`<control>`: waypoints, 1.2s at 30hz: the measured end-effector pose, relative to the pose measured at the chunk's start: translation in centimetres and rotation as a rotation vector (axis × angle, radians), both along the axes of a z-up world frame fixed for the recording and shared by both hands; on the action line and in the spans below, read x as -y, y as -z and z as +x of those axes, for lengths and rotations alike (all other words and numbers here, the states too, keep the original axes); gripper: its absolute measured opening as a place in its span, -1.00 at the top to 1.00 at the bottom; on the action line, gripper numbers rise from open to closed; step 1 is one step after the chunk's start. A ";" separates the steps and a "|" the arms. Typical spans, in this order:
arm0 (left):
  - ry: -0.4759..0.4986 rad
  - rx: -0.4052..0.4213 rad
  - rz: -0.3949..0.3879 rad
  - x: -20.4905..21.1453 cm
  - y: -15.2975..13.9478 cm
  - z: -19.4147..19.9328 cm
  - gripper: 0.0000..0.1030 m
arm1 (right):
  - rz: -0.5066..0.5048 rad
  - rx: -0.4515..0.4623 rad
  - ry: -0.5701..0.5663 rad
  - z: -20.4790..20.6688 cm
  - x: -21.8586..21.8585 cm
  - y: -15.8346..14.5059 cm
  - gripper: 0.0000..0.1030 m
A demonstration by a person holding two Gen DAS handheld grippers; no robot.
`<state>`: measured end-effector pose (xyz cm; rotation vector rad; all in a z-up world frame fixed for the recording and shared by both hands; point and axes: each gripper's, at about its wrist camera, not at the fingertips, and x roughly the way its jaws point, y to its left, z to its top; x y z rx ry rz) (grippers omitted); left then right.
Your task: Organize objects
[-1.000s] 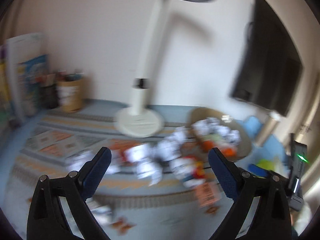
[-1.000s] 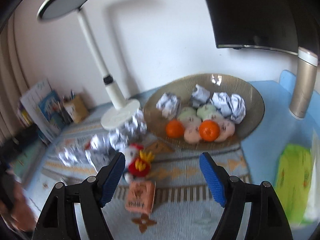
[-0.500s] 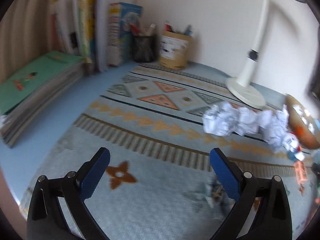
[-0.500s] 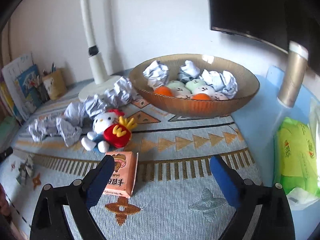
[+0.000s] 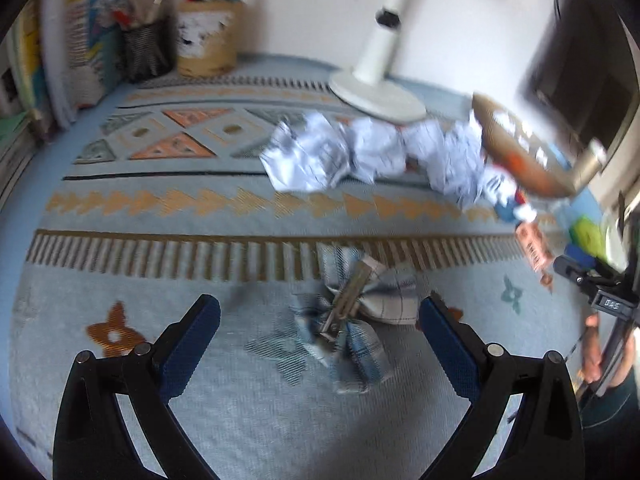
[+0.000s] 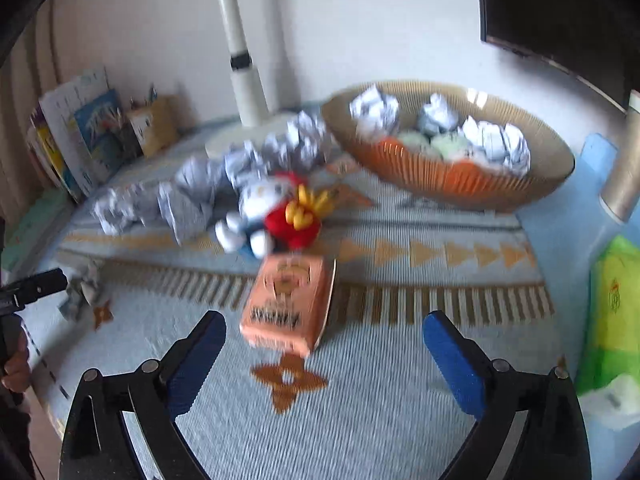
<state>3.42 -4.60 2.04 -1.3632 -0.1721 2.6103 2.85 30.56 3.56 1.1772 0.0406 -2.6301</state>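
Observation:
My left gripper (image 5: 318, 320) is open, low over the patterned mat, with a plaid fabric hair clip (image 5: 352, 316) lying between and just beyond its fingers. My right gripper (image 6: 324, 342) is open, with an orange packet (image 6: 286, 304) on the mat just ahead of it. Behind the packet lies a white plush toy with a red fries pouch (image 6: 276, 210). Several crumpled paper balls (image 6: 192, 188) lie in a row on the mat, also in the left wrist view (image 5: 360, 152). A ribbed amber bowl (image 6: 460, 176) holds more paper balls and round fruit.
A white desk lamp (image 5: 378, 84) stands behind the paper balls. Pen holders (image 5: 206, 38) and upright books (image 5: 84, 36) line the far left. A green pack (image 6: 616, 308) lies at the right, next to a metallic flask (image 6: 624, 168). A dark monitor (image 6: 560, 12) hangs above the bowl.
My left gripper has swung right and down so the hair clip now lies between its fingers. My right gripper has moved closer to the orange packet. Both stay open.

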 end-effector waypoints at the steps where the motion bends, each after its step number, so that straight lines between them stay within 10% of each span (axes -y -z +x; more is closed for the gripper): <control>1: -0.004 0.010 -0.014 -0.3 0.2 -0.2 -0.93 | 0.021 -0.003 -0.010 0.2 0.5 0.0 -0.92; 10: 0.193 0.007 -0.061 -6.2 0.6 1.9 -0.68 | 0.151 0.058 -0.005 -0.8 4.0 1.4 -0.89; 16: 0.126 -0.020 -0.135 -6.4 0.9 2.1 -0.61 | 0.097 0.091 0.053 -2.3 3.6 1.7 -0.39; 22: 0.063 -0.040 -0.154 -5.1 0.5 2.1 0.59 | 0.098 0.055 0.021 -1.8 4.3 1.3 0.22; 36: 0.141 -0.171 -0.045 -10.6 -4.1 2.9 0.63 | -0.110 -0.012 0.013 2.9 -1.4 -3.3 0.22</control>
